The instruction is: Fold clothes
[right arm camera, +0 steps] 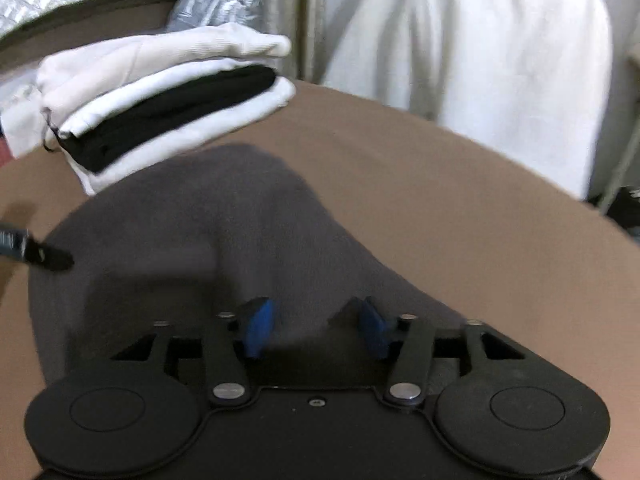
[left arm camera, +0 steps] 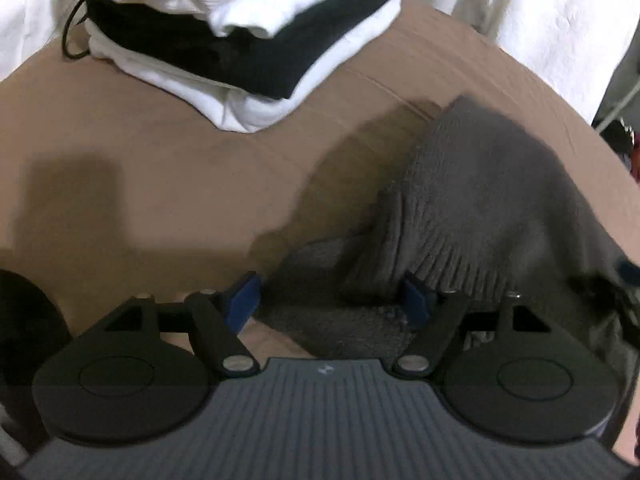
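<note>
Progress: we see a folded stack (left arm camera: 240, 60) on table (left arm camera: 140, 152) | grey knit (left arm camera: 480, 200) unfolded | left hand-held gripper (left arm camera: 332, 304) released, cloth between jaws | right hand-held gripper (right arm camera: 316, 328) released

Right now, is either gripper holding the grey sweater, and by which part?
Neither. The left gripper is open over the grey sweater, its ribbed hem draped past one pad. The right gripper is open above the fabric.
</note>
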### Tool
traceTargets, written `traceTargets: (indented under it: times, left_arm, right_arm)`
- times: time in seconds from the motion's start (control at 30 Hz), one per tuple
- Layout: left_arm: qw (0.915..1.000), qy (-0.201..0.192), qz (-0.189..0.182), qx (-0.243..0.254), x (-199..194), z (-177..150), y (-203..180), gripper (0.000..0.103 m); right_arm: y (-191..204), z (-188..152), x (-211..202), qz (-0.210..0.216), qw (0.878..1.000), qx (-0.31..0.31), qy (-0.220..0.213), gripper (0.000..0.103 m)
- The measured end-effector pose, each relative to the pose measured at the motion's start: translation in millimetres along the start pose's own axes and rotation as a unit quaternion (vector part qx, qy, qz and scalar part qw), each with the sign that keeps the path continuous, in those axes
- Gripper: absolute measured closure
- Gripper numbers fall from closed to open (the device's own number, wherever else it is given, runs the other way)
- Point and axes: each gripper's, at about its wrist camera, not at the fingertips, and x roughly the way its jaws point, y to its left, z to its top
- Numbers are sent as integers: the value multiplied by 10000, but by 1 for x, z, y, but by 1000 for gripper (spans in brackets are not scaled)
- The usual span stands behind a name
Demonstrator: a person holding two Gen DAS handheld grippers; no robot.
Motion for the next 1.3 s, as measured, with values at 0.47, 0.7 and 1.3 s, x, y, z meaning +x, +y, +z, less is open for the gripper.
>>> traceTargets:
  times: [0.47, 0.7, 1.3]
  left_arm:
    - [9997, -213, -106, -84, -22, 7, 6, 28]
    - [9990, 237, -323, 185, -11, 25, 14, 10]
    - [9808, 379, -1811, -624, 44, 10, 19, 54]
  right_arm:
    - [-67, -110, -77, 953, 9720, 1970, 851, 32]
    - [-111, -140, -79, 1330, 9302, 3381, 529, 32]
    - [-174, -120, 50, 1986, 8820, 4251, -442, 20]
